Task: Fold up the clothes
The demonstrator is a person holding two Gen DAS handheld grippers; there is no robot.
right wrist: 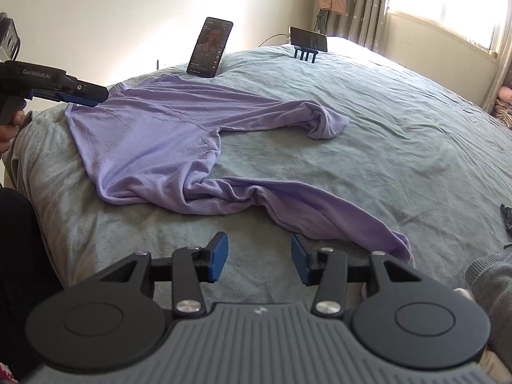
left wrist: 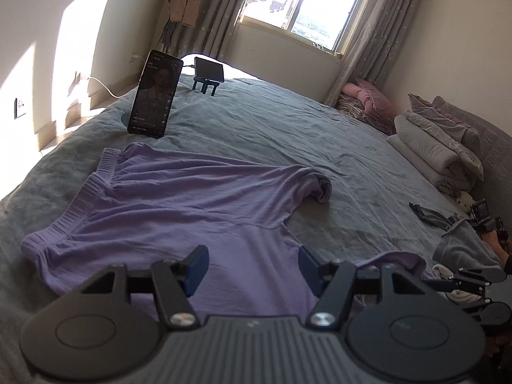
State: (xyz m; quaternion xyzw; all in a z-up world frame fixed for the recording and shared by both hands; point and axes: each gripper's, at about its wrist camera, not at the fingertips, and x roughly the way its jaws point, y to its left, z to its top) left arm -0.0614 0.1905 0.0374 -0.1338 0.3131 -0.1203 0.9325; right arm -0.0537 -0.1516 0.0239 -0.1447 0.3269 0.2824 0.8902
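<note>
A purple long-sleeved top [left wrist: 192, 198] lies spread and wrinkled on the grey-green bed sheet [left wrist: 320, 134], ribbed hem to the left, one sleeve curled toward the middle of the bed. My left gripper [left wrist: 252, 265] hovers open over the top's body, nothing between its blue pads. In the right wrist view the top [right wrist: 144, 134] stretches from the far left edge, with a sleeve [right wrist: 336, 214] trailing toward me. My right gripper [right wrist: 259, 252] is open above bare sheet just short of that sleeve. The left gripper [right wrist: 92, 96] shows side-on at the top's far left corner, held by a hand.
A phone [left wrist: 153, 92] stands propped beyond the top, a second device on a stand [left wrist: 209, 70] behind it. Folded bedding and pillows [left wrist: 441, 147] pile at the right. A grey garment [left wrist: 460, 243] lies near the right gripper [left wrist: 473, 278]. Curtains and a window lie beyond.
</note>
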